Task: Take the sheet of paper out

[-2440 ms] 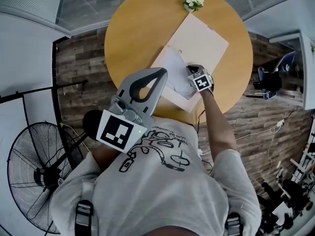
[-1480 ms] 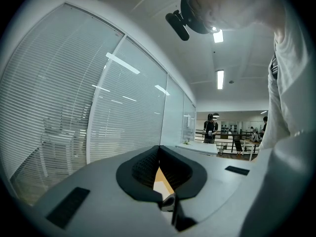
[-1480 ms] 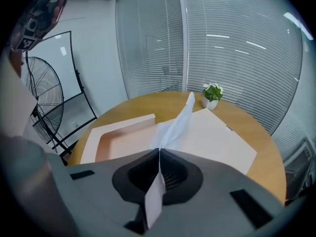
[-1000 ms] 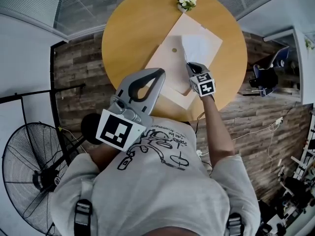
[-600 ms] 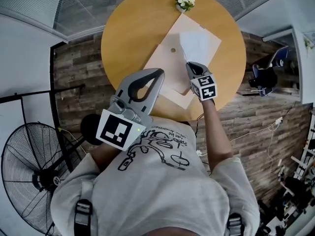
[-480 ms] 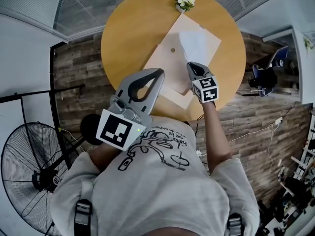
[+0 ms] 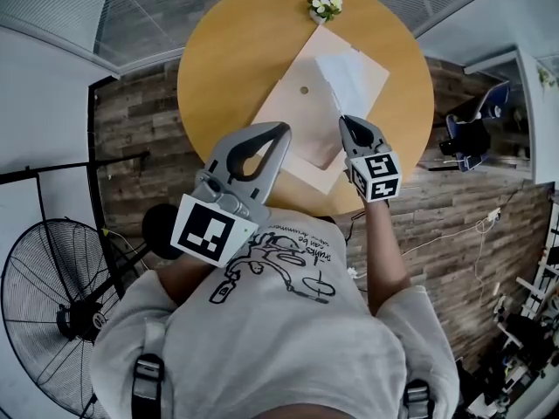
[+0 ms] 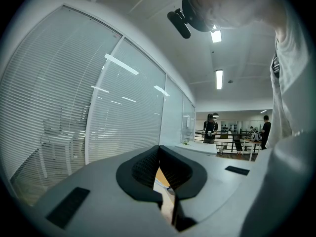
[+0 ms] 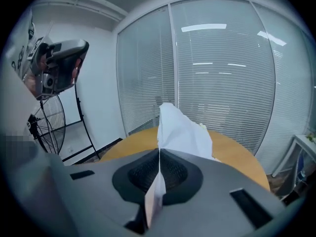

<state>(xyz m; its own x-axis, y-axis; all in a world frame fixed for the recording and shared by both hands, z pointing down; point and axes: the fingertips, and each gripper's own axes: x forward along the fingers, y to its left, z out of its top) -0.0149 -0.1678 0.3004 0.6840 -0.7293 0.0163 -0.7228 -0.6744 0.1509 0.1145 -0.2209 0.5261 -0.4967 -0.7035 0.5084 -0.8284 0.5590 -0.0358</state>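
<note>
A round yellow wooden worktop [image 7: 227,51] carries a large pale beige flat envelope [image 7: 297,129], which runs from the centre toward the 5 o'clock rim. A small bunch of white flowers [image 7: 321,4] sits at the 12 o'clock rim.

The right gripper [image 7: 343,119] hangs over the envelope's 3 o'clock side. It is clenched on the white sheet of paper [image 7: 342,75]. In the right gripper view, the right gripper [image 9: 159,152] has its jaws pressed together. The sheet of paper [image 9: 180,130] is pinched by its near edge, and the rest rises crumpled ahead toward 12 o'clock. From the head view the sheet spreads over the envelope's 2 o'clock part. Whether its far edge is free of the envelope cannot be told.

The left gripper [image 7: 284,129] is held off the worktop near the 7 o'clock rim. In its own view, the left gripper [image 8: 158,148] has its tips closed together with nothing between them. A black standing fan [image 7: 52,304] stands on the floor at 8 o'clock.
</note>
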